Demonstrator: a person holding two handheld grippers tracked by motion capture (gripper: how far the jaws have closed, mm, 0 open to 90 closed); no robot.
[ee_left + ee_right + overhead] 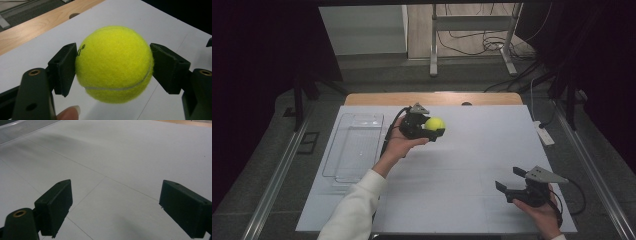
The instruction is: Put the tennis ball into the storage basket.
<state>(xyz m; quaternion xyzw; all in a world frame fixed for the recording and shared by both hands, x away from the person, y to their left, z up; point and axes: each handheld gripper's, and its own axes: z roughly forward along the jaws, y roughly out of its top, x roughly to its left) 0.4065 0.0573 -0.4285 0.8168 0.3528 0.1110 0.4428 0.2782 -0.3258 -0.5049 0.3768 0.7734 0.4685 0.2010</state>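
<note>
Yellow-green and fuzzy, the felt tennis ball [435,123] sits clamped between the two black jaws of the left hand-held gripper [432,128], lifted clear of the white worktop [462,165], just right of the clear plastic tray [354,146]. I'd guess it is held high so it can be carried over to that tray. The right hand-held gripper [508,182], far right of the tray, rests low with jaws spread wide, holding nothing.
</note>
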